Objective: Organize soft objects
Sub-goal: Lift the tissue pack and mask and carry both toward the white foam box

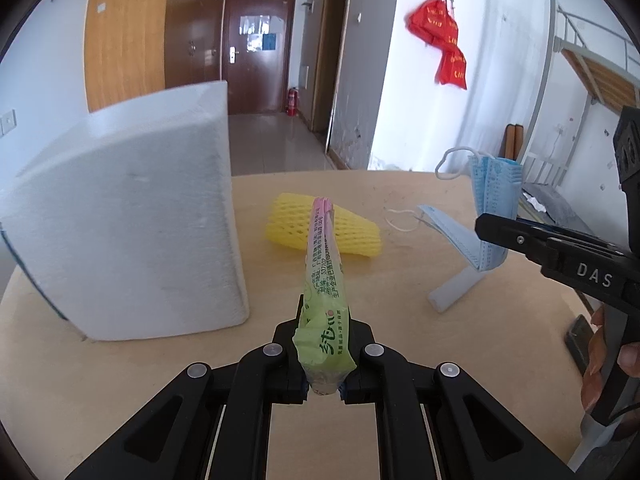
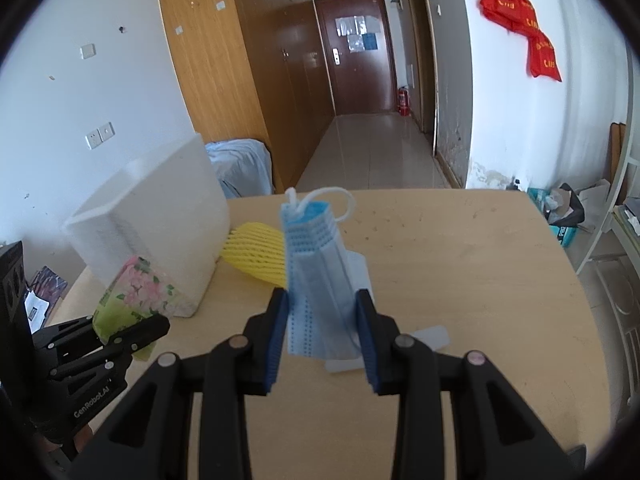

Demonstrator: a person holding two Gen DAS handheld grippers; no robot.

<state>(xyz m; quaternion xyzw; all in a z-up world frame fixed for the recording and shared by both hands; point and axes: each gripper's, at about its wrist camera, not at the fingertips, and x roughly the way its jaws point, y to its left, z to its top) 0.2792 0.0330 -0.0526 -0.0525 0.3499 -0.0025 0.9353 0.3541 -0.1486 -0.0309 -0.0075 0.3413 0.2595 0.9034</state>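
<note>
My left gripper (image 1: 324, 344) is shut on a green and pink tissue pack (image 1: 323, 276), which points away from me edge-on above the table. In the right wrist view the same pack (image 2: 140, 292) shows its flowered face in the left gripper (image 2: 132, 336). My right gripper (image 2: 322, 320) is shut on a folded stack of blue face masks (image 2: 316, 264), held upright off the table with white ear loops on top. The left wrist view shows those masks (image 1: 494, 200) at the right in the right gripper (image 1: 496, 228). A yellow foam net (image 1: 352, 236) lies on the table beyond the pack.
A white foam box (image 1: 128, 220) stands on the left of the round wooden table (image 1: 160, 380). A clear plastic wrapper (image 2: 428, 338) lies under the masks. A person's hand (image 1: 604, 360) grips the right tool. A metal bed frame (image 1: 576, 40) stands beyond the table's right edge.
</note>
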